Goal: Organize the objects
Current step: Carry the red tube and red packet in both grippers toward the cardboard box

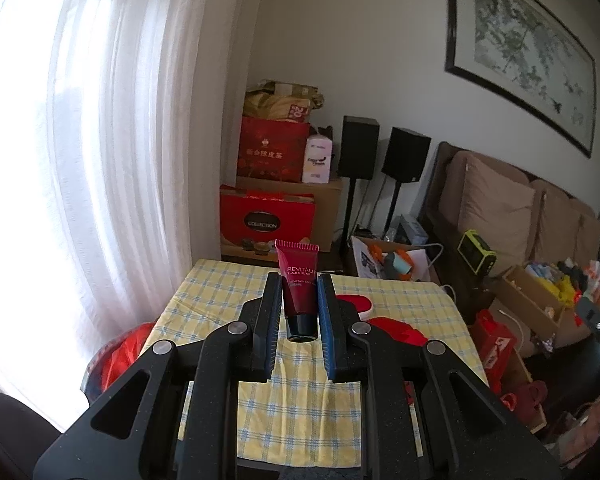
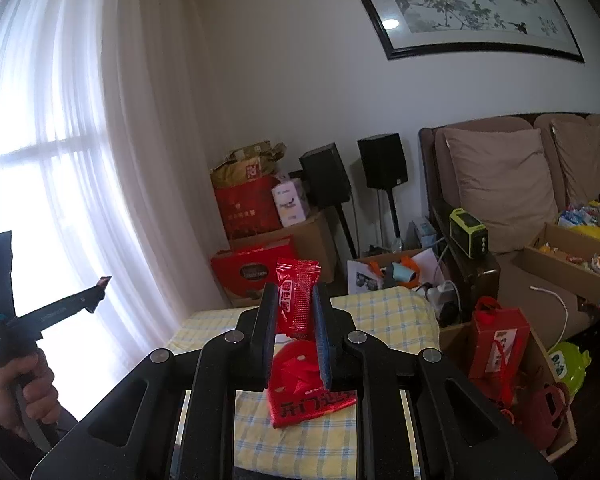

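two items lifted above the checked table [image 1: 220, 300] — left gripper [image 1: 299, 294] clamps a crimson cream tube [image 1: 298, 280], cap near; right gripper [image 2: 295, 312] pinches a red snack sachet [image 2: 297, 300] — likely awaiting sorting.

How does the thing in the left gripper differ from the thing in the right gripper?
The cream tube is dark red, smooth and round, cap toward the camera; the snack packet is bright red, flat and crinkled. The tube bears Latin letters, the packet Chinese characters. Both are clamped upright between gripper fingers.
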A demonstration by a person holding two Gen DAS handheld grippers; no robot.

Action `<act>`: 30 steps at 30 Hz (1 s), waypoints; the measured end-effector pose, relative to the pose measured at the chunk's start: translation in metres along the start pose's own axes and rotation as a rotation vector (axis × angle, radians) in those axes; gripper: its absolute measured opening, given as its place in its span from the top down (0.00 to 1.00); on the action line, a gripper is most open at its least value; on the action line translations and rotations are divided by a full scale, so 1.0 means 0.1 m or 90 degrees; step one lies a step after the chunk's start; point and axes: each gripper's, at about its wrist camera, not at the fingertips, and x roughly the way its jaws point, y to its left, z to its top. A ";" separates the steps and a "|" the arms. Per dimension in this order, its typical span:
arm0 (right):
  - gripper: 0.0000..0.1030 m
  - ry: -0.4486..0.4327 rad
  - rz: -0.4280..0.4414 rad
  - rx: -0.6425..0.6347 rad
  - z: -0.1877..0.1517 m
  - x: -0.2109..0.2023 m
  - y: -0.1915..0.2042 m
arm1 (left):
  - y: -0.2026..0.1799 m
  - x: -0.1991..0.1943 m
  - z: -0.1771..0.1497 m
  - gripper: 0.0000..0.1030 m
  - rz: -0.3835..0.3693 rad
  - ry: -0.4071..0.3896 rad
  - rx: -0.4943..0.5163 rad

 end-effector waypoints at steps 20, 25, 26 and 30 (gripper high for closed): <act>0.85 -0.018 0.024 0.041 -0.04 -0.23 -0.30 | -0.61 -0.10 0.05 0.84 -0.031 -0.016 0.047; 0.85 0.000 0.039 0.016 -0.04 -0.26 -0.35 | -0.72 -0.09 0.05 0.84 -0.040 -0.016 0.053; 0.85 0.004 0.034 0.005 -0.04 -0.26 -0.37 | -0.74 -0.09 0.06 0.84 -0.042 -0.015 0.053; 0.85 0.023 0.022 -0.033 -0.08 -0.28 -0.44 | -0.82 -0.03 0.07 0.84 -0.057 -0.004 0.043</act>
